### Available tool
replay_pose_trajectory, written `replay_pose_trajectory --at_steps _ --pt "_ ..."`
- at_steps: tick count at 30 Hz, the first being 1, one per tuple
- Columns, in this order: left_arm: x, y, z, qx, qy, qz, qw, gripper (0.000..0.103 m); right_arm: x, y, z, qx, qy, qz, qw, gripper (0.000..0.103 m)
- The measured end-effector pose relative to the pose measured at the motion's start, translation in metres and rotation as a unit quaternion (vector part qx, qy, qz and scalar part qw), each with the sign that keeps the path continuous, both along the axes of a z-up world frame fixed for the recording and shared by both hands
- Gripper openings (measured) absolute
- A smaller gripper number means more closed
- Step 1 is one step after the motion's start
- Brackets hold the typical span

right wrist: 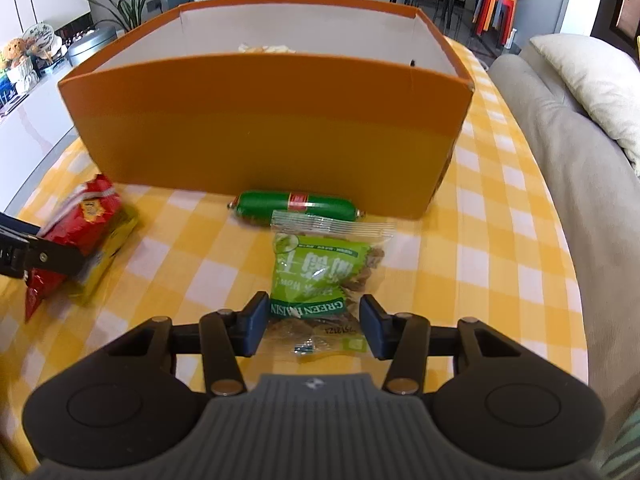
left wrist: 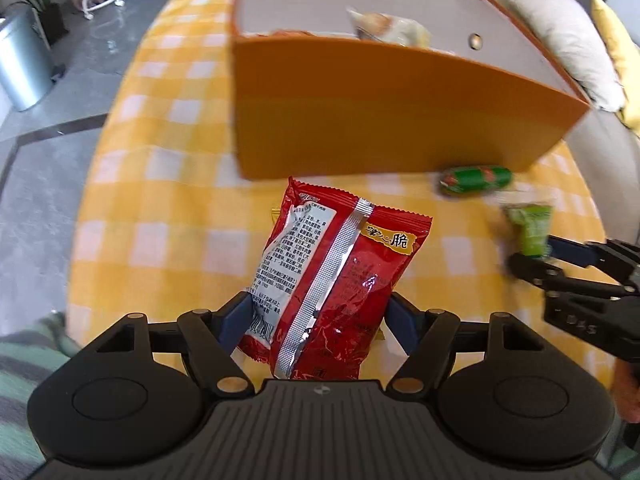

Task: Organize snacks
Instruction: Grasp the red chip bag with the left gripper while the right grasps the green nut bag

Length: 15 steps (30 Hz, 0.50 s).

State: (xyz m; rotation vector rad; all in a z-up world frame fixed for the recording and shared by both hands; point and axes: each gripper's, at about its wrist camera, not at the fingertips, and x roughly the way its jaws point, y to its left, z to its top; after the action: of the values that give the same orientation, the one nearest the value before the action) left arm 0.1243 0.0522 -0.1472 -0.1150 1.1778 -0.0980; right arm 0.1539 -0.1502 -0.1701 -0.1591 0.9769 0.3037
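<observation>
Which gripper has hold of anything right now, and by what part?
Left gripper: the red snack bag, by its near end. Right gripper: the green raisin bag, near end between its pads, but a firm grip cannot be told.

Hand-held grippers: two, left [left wrist: 318,324] and right [right wrist: 314,326]. Orange box [right wrist: 264,136]: one, ahead of both. Red packet [left wrist: 332,280]: one, between the left jaws. Green raisin bag [right wrist: 320,280]: one, between the right jaws. Green sausage [right wrist: 296,204]: one, just beyond the bag. Yellow packet [right wrist: 106,248]: one, under the red packet.
</observation>
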Motion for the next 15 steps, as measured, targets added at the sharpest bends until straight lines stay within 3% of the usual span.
replay_pose_trajectory --at_steps 4,15 --pt "-0.002 -0.012 0.0 0.034 -0.009 -0.03 0.9989 0.087 -0.004 0.0 0.001 -0.003 0.005 0.004 1.0 0.048" --pt "0.0 -0.015 0.017 0.079 -0.048 -0.11 0.9896 0.09 -0.009 -0.002 0.001 0.0 0.011 0.007 1.0 0.05"
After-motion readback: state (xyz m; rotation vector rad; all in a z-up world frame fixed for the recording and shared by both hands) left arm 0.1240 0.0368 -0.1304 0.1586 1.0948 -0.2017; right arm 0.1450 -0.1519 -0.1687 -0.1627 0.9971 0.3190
